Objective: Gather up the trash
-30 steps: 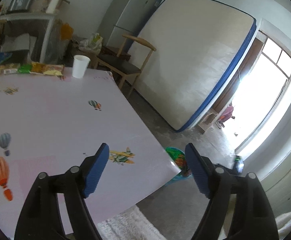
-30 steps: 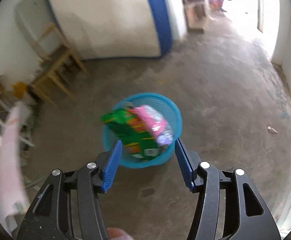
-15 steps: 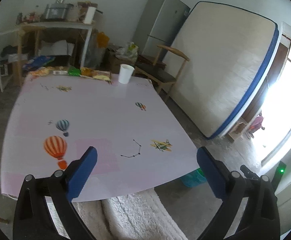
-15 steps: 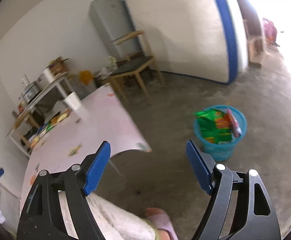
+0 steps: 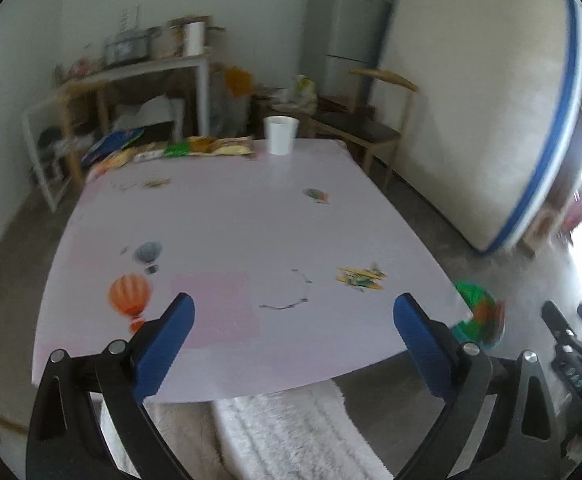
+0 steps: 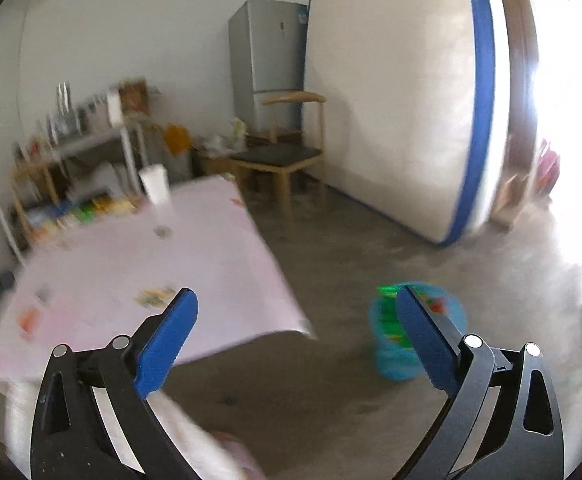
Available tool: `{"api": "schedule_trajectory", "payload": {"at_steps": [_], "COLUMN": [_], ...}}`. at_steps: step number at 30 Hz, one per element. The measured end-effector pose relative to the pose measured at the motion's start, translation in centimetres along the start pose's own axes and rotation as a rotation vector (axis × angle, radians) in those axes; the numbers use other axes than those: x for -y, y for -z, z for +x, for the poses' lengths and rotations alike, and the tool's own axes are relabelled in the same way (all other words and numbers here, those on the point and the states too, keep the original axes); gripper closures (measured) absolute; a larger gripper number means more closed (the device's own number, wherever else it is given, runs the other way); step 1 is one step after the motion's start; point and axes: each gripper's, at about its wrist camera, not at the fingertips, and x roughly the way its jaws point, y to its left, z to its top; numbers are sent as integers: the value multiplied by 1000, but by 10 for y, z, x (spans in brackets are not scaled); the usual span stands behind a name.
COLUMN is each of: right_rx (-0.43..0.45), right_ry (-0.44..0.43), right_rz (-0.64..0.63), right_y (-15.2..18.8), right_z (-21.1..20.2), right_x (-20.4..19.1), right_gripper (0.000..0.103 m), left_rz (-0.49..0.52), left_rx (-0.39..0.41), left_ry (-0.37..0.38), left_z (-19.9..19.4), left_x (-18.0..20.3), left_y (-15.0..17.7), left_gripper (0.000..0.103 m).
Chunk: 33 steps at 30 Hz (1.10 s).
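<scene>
Hovering with both grippers empty, one over the table and one beside it.

The left gripper (image 5: 293, 330) is hanging over the near edge of the pink table (image 5: 231, 216), its blue fingers spread wide with nothing between them. The right gripper (image 6: 297, 328) is pointing across the floor, its jaws having just been opening and now standing wide and bare. Snack wrappers (image 5: 195, 148) are lying along the table's far edge beside a white cup (image 5: 279, 135). The blue basket (image 6: 395, 356), holding green wrappers, is sitting on the floor near the table's corner.
</scene>
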Motion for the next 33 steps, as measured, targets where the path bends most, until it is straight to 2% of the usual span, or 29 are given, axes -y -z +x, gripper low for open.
{"api": "schedule_trajectory", "payload": {"at_steps": [2, 6, 10, 15, 22, 33], "right_rx": [-27, -68, -150, -192, -229, -224], "right_ry": [49, 45, 0, 8, 12, 17], "right_rz": [-56, -55, -6, -6, -17, -37], "right_y": [4, 12, 21, 35, 43, 40], "right_z": [4, 4, 8, -1, -6, -15], "right_x": [-2, 3, 8, 8, 7, -2], "right_gripper": [8, 8, 8, 8, 8, 8], "left_rz": [27, 7, 2, 38, 47, 19], "left_rx": [-4, 11, -93, -177, -153, -126], "left_ry": [33, 51, 66, 44, 18, -18], "left_z": [7, 16, 28, 34, 23, 10], "left_x": [14, 38, 59, 73, 75, 63], "left_y": [-3, 1, 20, 40, 44, 40], "left_gripper": [6, 6, 6, 6, 6, 6]}}
